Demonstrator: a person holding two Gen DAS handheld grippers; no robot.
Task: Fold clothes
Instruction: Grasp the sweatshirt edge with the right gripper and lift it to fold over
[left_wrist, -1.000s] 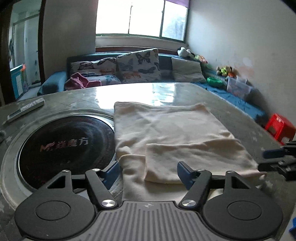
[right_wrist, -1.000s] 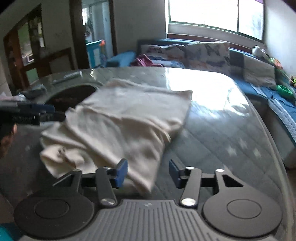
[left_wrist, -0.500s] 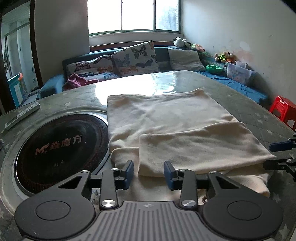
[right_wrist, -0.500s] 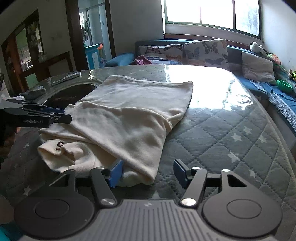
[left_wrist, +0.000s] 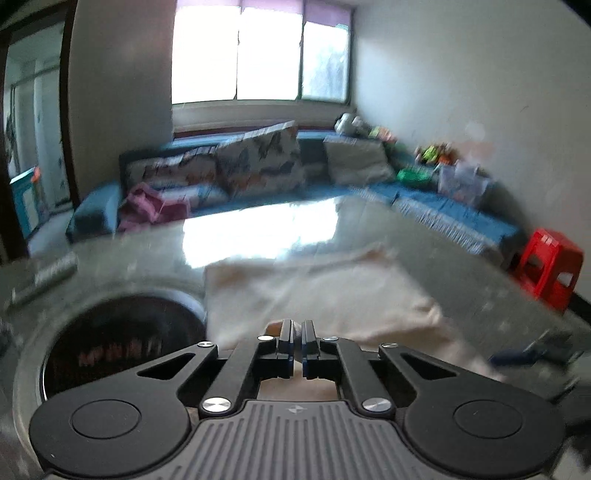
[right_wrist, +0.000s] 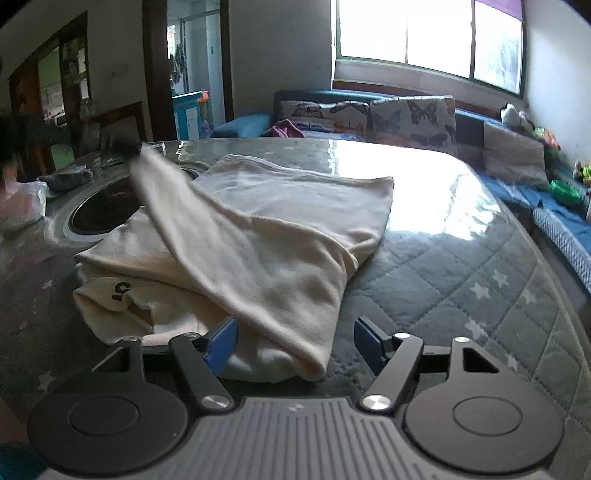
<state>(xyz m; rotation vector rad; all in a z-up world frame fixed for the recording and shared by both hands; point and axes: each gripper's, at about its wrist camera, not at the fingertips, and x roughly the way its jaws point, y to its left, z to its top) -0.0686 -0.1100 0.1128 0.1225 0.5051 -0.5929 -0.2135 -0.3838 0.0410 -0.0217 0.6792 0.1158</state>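
Table (right_wrist: 461, 280): large, rounded, covered in grey quilted fabric with white stars; fills the middle and lower right of the right wrist view, with window glare along its far edge.

Sofa (right_wrist: 406, 107): blue, along the wall at upper centre, bearing butterfly-print cushions (right_wrist: 412, 114); a pink cloth (right_wrist: 286, 129) lies at its left end.

Cream garment (right_wrist: 266, 236): task item. Spread across the table centre, partly folded in layers. One fold is drawn up in a taut, tilted sheet toward the upper left of the right wrist view; the near corner hangs over lower layers at lower centre. A dark mark shows on the bottom layer at lower left. In the left wrist view the garment (left_wrist: 332, 291) is blurred, at centre.

Round dark inset (left_wrist: 122, 347): recessed in the table, lower left of the left wrist view, just beside the garment's left edge; lettering blurred.

Red stool (left_wrist: 550, 266): right edge of the left wrist view, on the floor beside the table.

Left gripper (left_wrist: 297, 345): lower centre, jaws clenched on a pinch of the cream garment, cloth visible between and below the pads.

Right gripper (right_wrist: 295, 341): lower centre, jaws spread wide, released; blue pads flank the garment's near corner; contact with the cloth cannot be told.
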